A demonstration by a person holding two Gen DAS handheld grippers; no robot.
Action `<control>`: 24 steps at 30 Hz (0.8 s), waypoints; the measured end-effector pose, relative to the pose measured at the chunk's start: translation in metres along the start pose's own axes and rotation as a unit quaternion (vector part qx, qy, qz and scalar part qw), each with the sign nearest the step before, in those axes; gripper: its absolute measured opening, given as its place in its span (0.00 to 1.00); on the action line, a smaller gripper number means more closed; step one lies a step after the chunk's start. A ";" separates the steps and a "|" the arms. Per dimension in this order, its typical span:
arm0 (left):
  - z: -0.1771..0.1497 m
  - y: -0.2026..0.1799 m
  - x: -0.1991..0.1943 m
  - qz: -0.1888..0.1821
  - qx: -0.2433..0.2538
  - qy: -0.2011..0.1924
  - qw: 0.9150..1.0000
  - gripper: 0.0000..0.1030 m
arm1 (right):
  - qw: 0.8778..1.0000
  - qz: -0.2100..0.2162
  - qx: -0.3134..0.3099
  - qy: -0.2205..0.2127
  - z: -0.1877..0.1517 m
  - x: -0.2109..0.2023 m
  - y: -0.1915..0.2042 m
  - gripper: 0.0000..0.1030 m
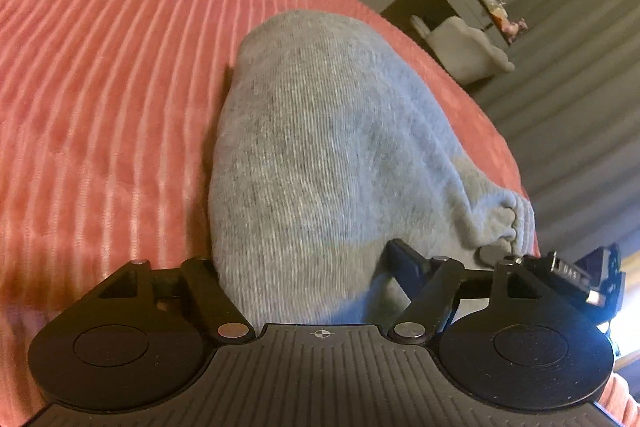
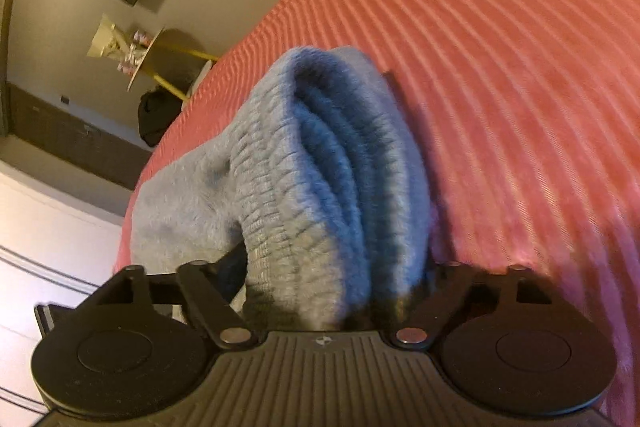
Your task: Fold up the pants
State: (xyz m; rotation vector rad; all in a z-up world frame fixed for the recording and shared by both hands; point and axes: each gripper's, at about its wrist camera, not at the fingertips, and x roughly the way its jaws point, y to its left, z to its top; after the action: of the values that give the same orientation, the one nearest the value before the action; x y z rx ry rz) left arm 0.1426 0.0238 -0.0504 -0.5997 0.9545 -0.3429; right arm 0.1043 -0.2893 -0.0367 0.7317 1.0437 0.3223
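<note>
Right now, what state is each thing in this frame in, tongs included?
pants: folded into a thick bundle, lying on the bed, held from two sides.
left tongs: closed on the pants, on the smooth side.
right tongs: closed on the pants, at the stacked ribbed end.
bedspread: spread flat beneath the bundle.

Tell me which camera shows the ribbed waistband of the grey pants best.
The right wrist view: the ribbed waistband fills its centre, stacked in folded layers. The left wrist view shows mostly smooth grey fabric of the pants, with only a bunched ribbed edge at its right.
</note>
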 end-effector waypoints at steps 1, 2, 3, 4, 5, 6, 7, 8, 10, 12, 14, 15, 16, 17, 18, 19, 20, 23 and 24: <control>-0.006 0.002 -0.006 0.004 0.006 -0.007 1.000 0.66 | 1.000 -0.007 -0.007 -0.001 -0.002 0.000 0.004 0.80; -0.008 0.000 -0.008 0.004 0.016 -0.014 1.000 0.60 | 1.000 -0.014 -0.013 -0.004 -0.003 0.001 0.007 0.77; -0.010 -0.002 -0.009 0.006 0.019 -0.019 1.000 0.52 | 0.999 -0.026 -0.018 -0.013 -0.006 0.000 0.010 0.68; -0.011 -0.004 -0.012 0.008 0.020 -0.025 0.999 0.45 | 0.999 -0.039 -0.025 -0.021 -0.008 -0.002 0.013 0.64; -0.012 -0.007 -0.015 0.011 0.025 -0.033 0.999 0.41 | 0.998 -0.045 -0.031 -0.027 -0.010 -0.004 0.015 0.62; -0.014 -0.011 -0.020 0.014 0.034 -0.045 0.998 0.36 | 0.998 -0.050 -0.037 -0.033 -0.012 -0.006 0.019 0.59; -0.016 -0.013 -0.024 0.014 0.037 -0.053 0.998 0.33 | 0.997 -0.054 -0.045 -0.040 -0.014 -0.008 0.024 0.56; -0.017 -0.013 -0.028 0.012 0.038 -0.060 0.997 0.32 | 0.996 -0.059 -0.053 -0.047 -0.015 -0.009 0.029 0.55; -0.016 -0.016 -0.034 0.014 0.033 -0.071 0.997 0.28 | 0.994 -0.069 -0.063 -0.060 -0.019 -0.013 0.039 0.51; -0.014 -0.018 -0.043 0.007 0.028 -0.086 0.996 0.25 | 0.993 -0.065 -0.065 -0.073 -0.018 -0.018 0.047 0.50; -0.010 -0.019 -0.052 -0.001 0.021 -0.101 0.995 0.24 | 0.992 -0.055 -0.072 -0.085 -0.017 -0.024 0.057 0.49; -0.008 -0.019 -0.056 -0.003 0.021 -0.110 0.994 0.23 | 0.992 -0.049 -0.078 -0.088 -0.016 -0.025 0.062 0.48; -0.006 -0.020 -0.060 0.000 0.023 -0.119 0.993 0.23 | 0.991 -0.043 -0.084 -0.092 -0.013 -0.027 0.067 0.48; -0.003 -0.022 -0.062 0.006 0.027 -0.125 0.992 0.23 | 0.991 -0.037 -0.085 -0.096 -0.011 -0.027 0.070 0.48; 0.000 -0.024 -0.064 0.014 0.035 -0.133 0.990 0.23 | 0.990 -0.031 -0.089 -0.100 -0.006 -0.026 0.076 0.48; 0.004 -0.026 -0.066 0.022 0.038 -0.140 0.989 0.23 | 0.990 -0.029 -0.093 -0.103 -0.002 -0.025 0.081 0.48; 0.007 -0.027 -0.067 0.028 0.040 -0.146 0.988 0.23 | 0.989 -0.028 -0.102 -0.106 0.004 -0.022 0.087 0.48; 0.017 -0.031 -0.068 0.058 0.054 -0.170 0.982 0.24 | 0.986 -0.032 -0.121 -0.110 0.016 -0.013 0.099 0.48; 0.019 -0.033 -0.066 0.073 0.067 -0.172 0.980 0.27 | 0.985 -0.037 -0.124 -0.112 0.020 -0.008 0.103 0.48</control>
State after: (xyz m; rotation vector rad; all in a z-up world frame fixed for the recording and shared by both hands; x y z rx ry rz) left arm 0.1222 0.0386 0.0219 -0.4439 0.6315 -0.1617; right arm 0.1271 -0.2273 0.0454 0.4919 0.7976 0.2928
